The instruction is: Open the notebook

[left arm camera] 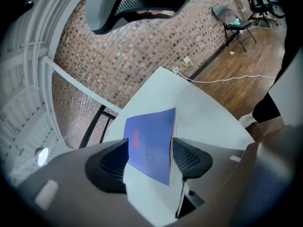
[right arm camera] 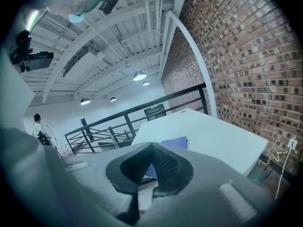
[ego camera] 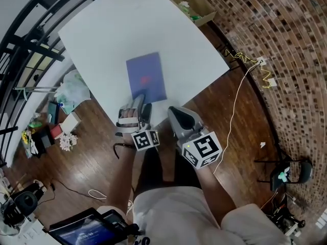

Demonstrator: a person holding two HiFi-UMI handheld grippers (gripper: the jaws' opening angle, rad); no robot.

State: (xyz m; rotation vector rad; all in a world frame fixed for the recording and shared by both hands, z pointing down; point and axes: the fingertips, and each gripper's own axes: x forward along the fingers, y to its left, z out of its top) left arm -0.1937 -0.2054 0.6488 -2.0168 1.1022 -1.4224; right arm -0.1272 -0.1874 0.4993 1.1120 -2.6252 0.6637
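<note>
A blue notebook (ego camera: 146, 76) with a small red mark on its cover lies closed and flat on the white table (ego camera: 107, 29), near the front edge. My left gripper (ego camera: 137, 103) is at the notebook's near edge with its jaws wide apart. In the left gripper view the notebook (left arm camera: 151, 143) shows in the gap between the jaws of the gripper (left arm camera: 150, 159), and the pads do not press on it. My right gripper (ego camera: 174, 111) hangs off the table's front edge, right of the notebook, with its fingertips (right arm camera: 152, 148) together and nothing in them. The notebook (right arm camera: 175, 142) shows just beyond them.
A cardboard box (ego camera: 194, 5) stands past the table's far right corner. A white cable (ego camera: 236, 101) and a yellow one run over the wood floor at the right, near a folding chair (ego camera: 286, 171). Bags and clutter (ego camera: 61, 121) lie on the floor to the left, by a black railing.
</note>
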